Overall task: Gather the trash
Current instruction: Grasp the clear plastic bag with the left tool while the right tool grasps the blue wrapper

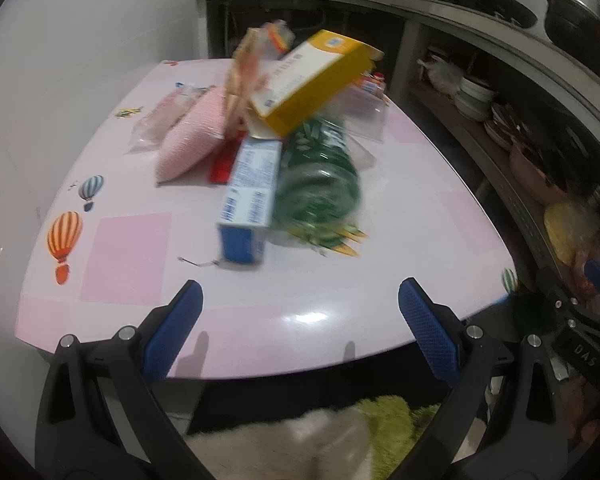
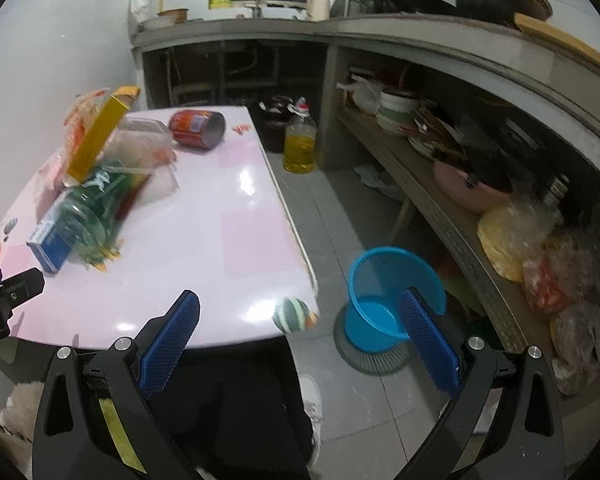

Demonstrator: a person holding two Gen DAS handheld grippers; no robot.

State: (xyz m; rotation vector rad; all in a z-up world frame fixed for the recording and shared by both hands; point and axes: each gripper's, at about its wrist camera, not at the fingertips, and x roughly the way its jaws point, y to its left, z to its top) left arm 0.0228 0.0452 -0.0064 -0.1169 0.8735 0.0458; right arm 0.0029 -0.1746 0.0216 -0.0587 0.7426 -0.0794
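A heap of trash lies on the pink table (image 1: 132,256): a yellow box (image 1: 312,80) on top, a blue and white box (image 1: 248,192), a green plastic bottle (image 1: 320,176), a pink packet (image 1: 192,136) and an orange wrapper (image 1: 244,64). My left gripper (image 1: 300,304) is open and empty above the table's near edge, short of the heap. My right gripper (image 2: 300,312) is open and empty over the table's near right corner. A blue bin (image 2: 384,300) stands on the floor to the right of the table. A red can (image 2: 196,128) lies at the table's far side.
A bottle of yellow oil (image 2: 299,144) stands on the floor beyond the table. Shelves (image 2: 440,208) with bowls, pots and bags run along the right. A clear plastic tub (image 2: 144,140) lies by the heap. The left gripper's tip (image 2: 20,284) shows at the left edge.
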